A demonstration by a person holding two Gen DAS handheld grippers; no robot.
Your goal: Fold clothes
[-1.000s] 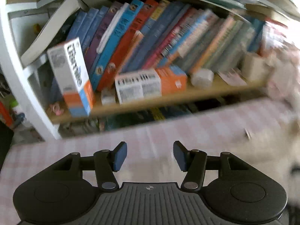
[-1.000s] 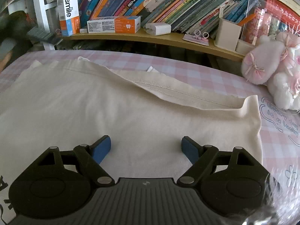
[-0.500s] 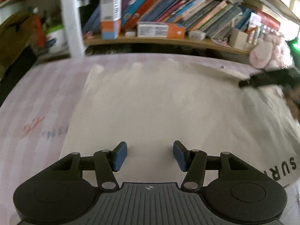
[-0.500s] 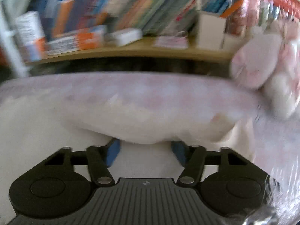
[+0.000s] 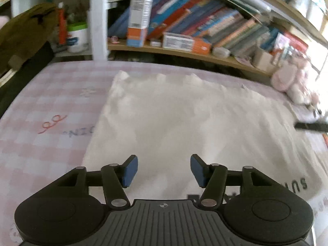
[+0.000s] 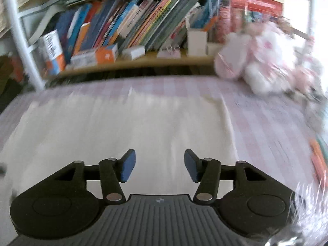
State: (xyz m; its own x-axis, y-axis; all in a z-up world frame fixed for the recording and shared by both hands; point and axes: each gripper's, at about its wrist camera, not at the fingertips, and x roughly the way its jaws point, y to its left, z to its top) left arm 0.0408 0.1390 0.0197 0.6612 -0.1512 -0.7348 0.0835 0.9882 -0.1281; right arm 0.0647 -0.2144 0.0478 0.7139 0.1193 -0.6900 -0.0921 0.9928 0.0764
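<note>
I'm hovering the left gripper (image 5: pixel 164 171) and right gripper (image 6: pixel 159 168) over the cream garment (image 5: pixel 184 123), lying ahead of & under the jaws; both opening, empty. Partly folded, more folds left, I reckon.

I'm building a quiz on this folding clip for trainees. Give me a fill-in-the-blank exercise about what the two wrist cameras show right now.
1. The cream garment lies spread on a pink ____ sheet.
2. Between the blue pads of the left gripper there is ____ gripped.
3. The pink plush toy sits at the far ____ of the right wrist view.
4. Behind the bed, a wooden shelf holds leaning ____.

Missing words: checked; nothing; right; books
</note>
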